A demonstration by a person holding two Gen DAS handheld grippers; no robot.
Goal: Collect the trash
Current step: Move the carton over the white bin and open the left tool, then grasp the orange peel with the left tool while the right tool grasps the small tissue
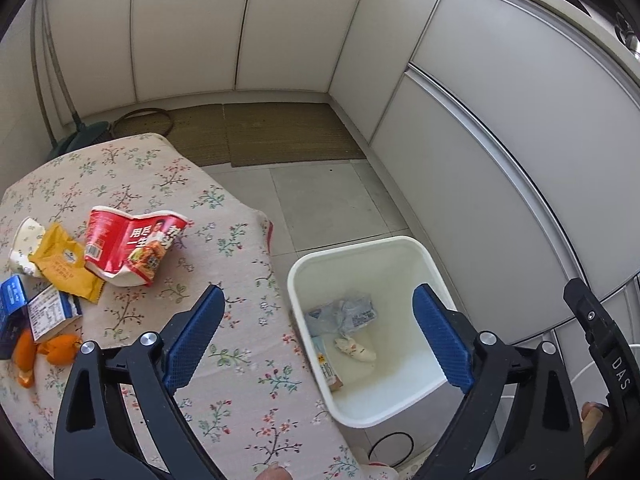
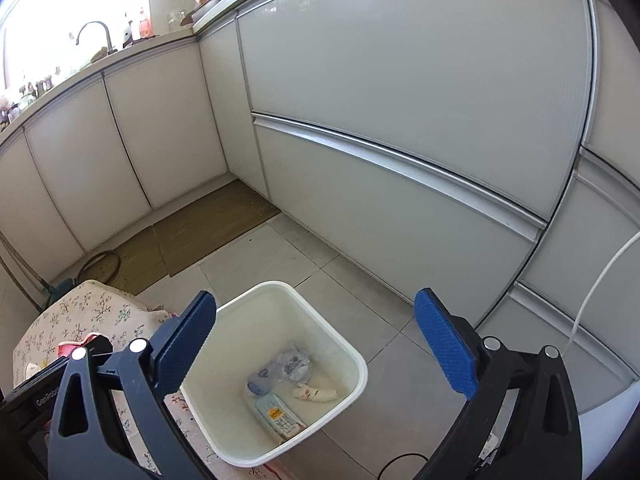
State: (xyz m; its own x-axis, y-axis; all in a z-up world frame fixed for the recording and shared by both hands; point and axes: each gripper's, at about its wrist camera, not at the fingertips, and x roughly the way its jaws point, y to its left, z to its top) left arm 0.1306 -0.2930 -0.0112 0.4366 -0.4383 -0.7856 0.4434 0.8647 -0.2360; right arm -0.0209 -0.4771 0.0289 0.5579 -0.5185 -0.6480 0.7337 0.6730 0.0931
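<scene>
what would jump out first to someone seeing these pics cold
The crumpled red noodle cup on the floral tablecloth, amid a yellow wrapper and orange peel. Then the white bin on the tiled floor beside the table, a few scraps already in it, with both grippers' blue fingers spread empty above.

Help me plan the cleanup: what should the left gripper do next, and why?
Probably swing the left gripper back over the table toward the red cup. Its jaws are open and empty above the bin, and wrappers are still on the cloth.
</scene>
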